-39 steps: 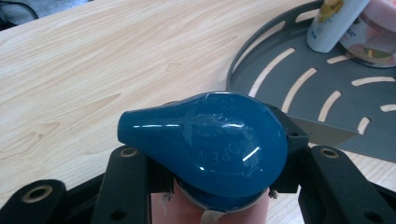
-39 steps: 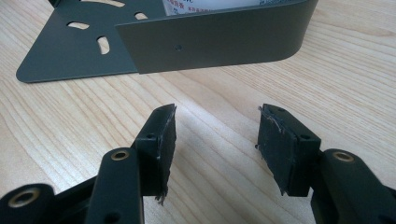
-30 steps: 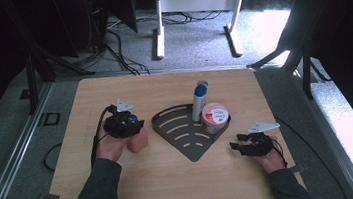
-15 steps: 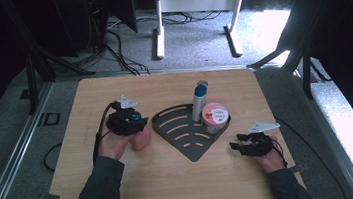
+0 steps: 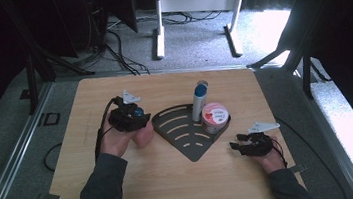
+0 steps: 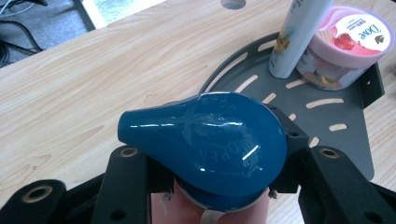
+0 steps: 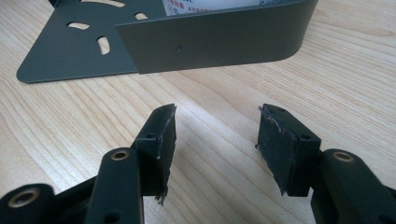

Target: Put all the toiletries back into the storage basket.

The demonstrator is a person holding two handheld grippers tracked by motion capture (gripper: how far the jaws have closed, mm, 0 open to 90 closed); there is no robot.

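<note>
Left gripper [image 5: 133,115] grips a pink bottle with a blue cap [image 6: 205,140], just left of the grey corner rack [image 5: 181,139].

We see the left forearm angled toward the rack; our right gripper [image 7: 215,140] rests low on the table [image 5: 174,185], jaws apart and empty (beside the rack's wall).

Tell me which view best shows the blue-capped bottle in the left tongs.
The left gripper view: the blue-capped bottle sits close up between the left tongs, embossed cap legible. The high view shows a small blue spot. The right gripper view faces the grey rack.
</note>
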